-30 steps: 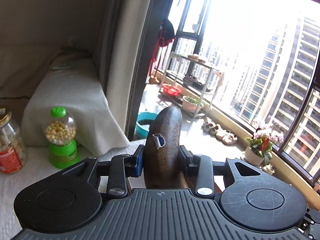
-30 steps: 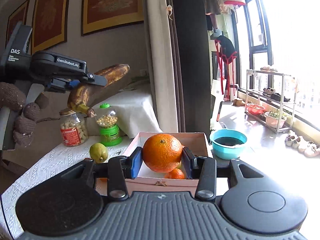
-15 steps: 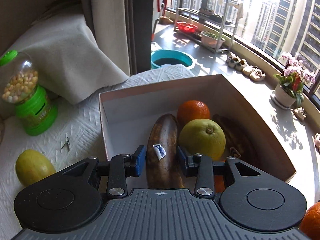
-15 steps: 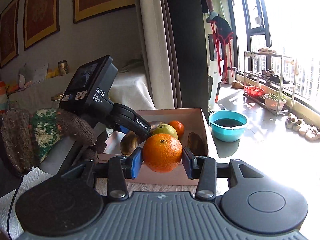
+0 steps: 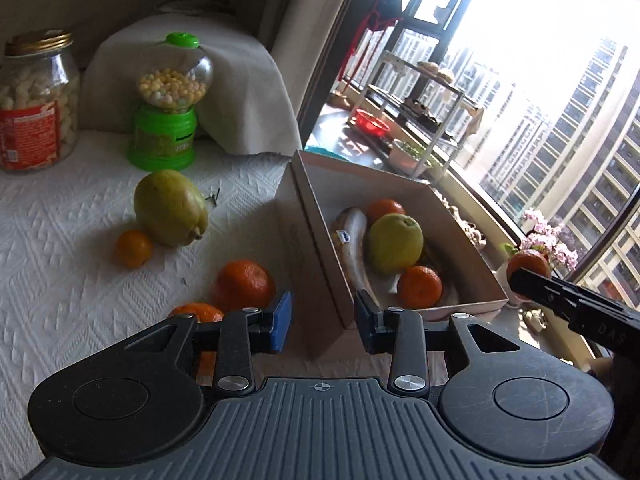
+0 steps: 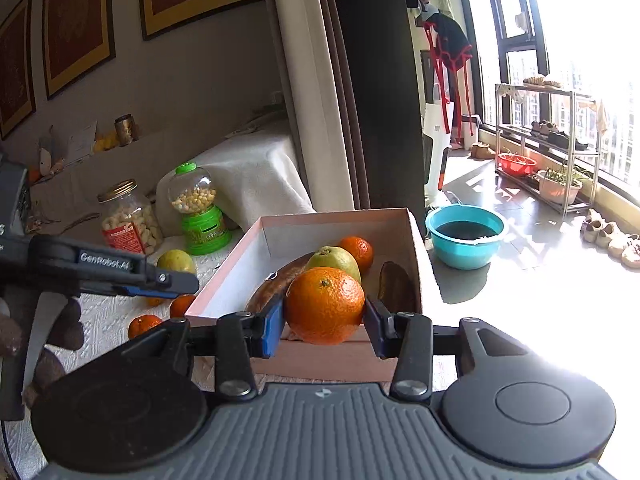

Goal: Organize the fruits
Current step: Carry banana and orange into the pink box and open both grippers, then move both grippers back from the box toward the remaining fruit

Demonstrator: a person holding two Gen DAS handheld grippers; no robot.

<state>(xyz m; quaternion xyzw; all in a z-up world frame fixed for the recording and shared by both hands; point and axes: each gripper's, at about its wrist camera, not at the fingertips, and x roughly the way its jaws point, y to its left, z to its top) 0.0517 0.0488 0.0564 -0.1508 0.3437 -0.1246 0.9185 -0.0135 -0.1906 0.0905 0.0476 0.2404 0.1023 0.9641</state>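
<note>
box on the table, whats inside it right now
In the box: a brown banana, a green pear, two small oranges, another dark banana, mostly hidden behind the pear.

High-rise home: framed pictures [image 6: 76, 28], shoe rack [image 6: 548, 136], curtains [image 6: 320, 80].

My left cam looks down close over the tablecloth [image 5: 60, 280], box [image 5: 320, 264] at 1 o'clock. My right cam sits lower, facing that same box [image 6: 248, 252] dead ahead at 12.
</note>
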